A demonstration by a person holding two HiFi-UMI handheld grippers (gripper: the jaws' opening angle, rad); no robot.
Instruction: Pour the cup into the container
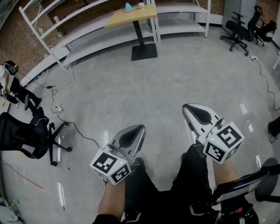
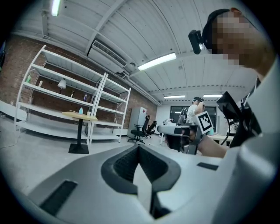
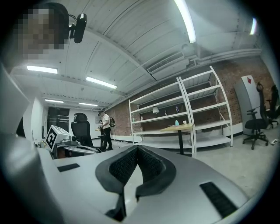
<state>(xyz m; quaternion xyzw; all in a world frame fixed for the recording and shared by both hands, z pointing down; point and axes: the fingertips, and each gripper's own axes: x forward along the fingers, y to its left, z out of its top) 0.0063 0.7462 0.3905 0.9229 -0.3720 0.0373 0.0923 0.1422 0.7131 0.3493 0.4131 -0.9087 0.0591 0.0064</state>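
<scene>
A small wooden table (image 1: 131, 16) stands far off by the shelving, with a teal container (image 1: 128, 7) and a small white cup (image 1: 141, 5) on top. Both grippers hang low over the person's knees, well away from it. My left gripper (image 1: 141, 127) is shut and empty, and my right gripper (image 1: 185, 106) is shut and empty too. The left gripper view has its jaws (image 2: 139, 147) closed to a point, with the table (image 2: 78, 115) small at the left. In the right gripper view the jaws (image 3: 137, 148) meet, and the table (image 3: 177, 128) with the teal container (image 3: 176, 123) lies beyond.
White shelving (image 1: 78, 30) lines the brick wall behind the table. A black office chair (image 1: 30, 138) and floor cables (image 1: 72, 124) sit at the left, more chairs (image 1: 238, 30) at the far right. A person (image 3: 105, 130) stands in the distance. Bare grey floor separates me from the table.
</scene>
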